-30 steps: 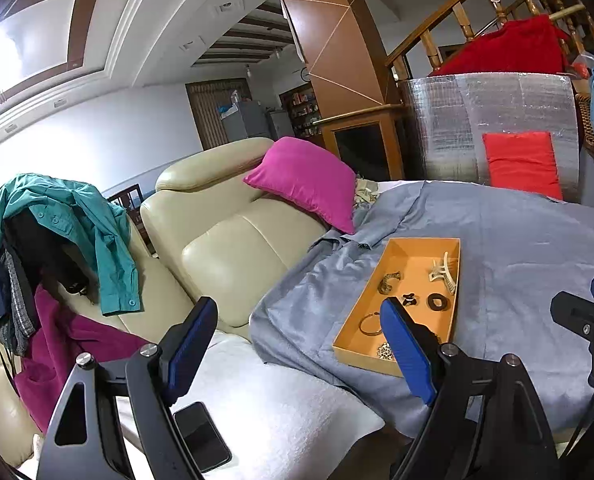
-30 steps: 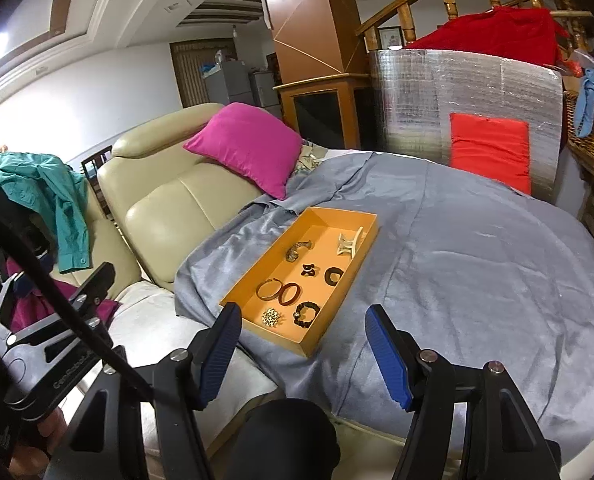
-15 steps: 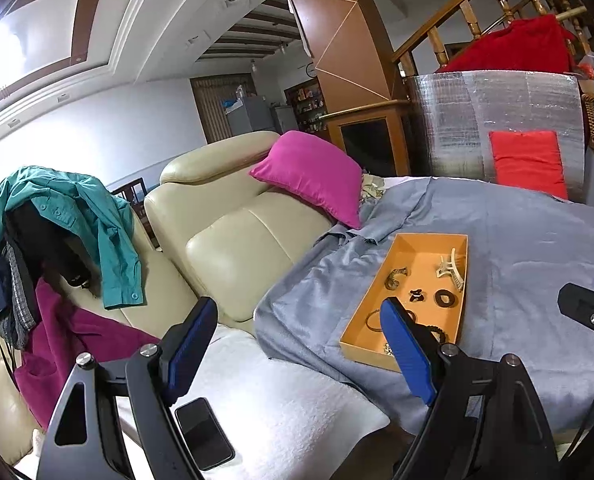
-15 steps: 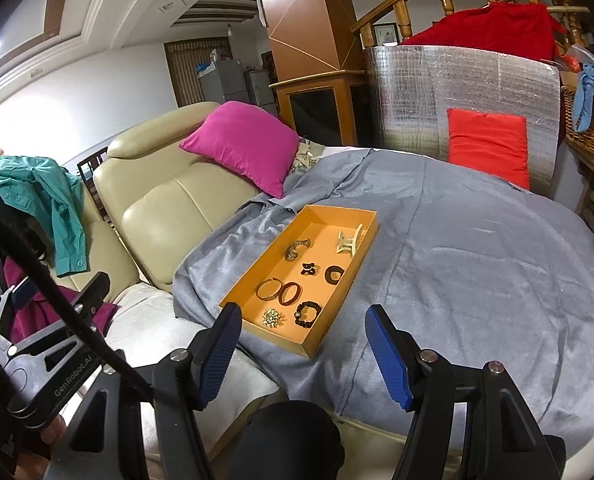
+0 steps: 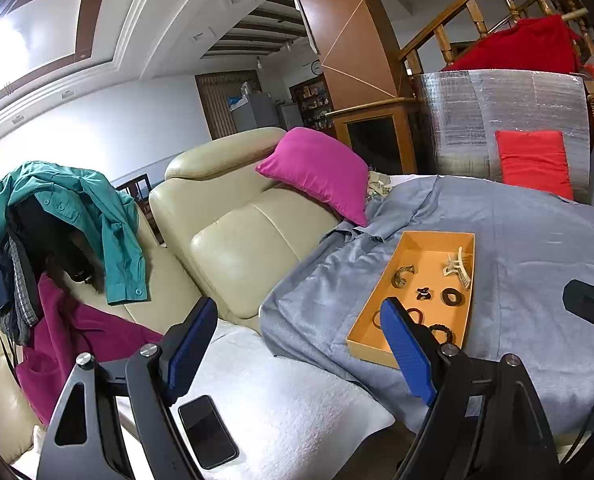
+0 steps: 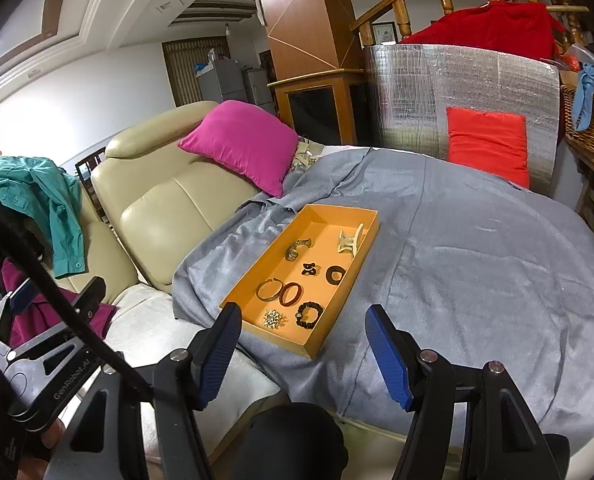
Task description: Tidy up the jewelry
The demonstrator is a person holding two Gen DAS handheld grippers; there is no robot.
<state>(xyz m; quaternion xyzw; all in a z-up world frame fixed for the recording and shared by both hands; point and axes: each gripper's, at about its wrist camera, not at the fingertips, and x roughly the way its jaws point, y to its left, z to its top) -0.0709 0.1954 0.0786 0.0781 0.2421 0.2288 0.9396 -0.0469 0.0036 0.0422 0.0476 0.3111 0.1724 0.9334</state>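
Your left gripper [image 5: 297,352] and right gripper [image 6: 303,354] both hang with jaws spread wide, holding nothing. The shallow orange cardboard tray [image 6: 361,258] lies on the grey bedspread [image 6: 477,264], just ahead of both. Count in it: eight pieces, including one cream claw clip [image 6: 350,240], two bangles [image 6: 279,291], one black beaded bracelet [image 6: 309,314] and one gold brooch [image 6: 273,318]. All probably light; the bangles look stiff and slippery, so pinch across the rim. The bracelet likely flexes.

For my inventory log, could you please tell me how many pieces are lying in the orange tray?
8: cream claw clip and bronze clip farthest; small dark bow, dark ring mid-tray; bangle, brown bangle; gold brooch, black beaded bracelet nearest.
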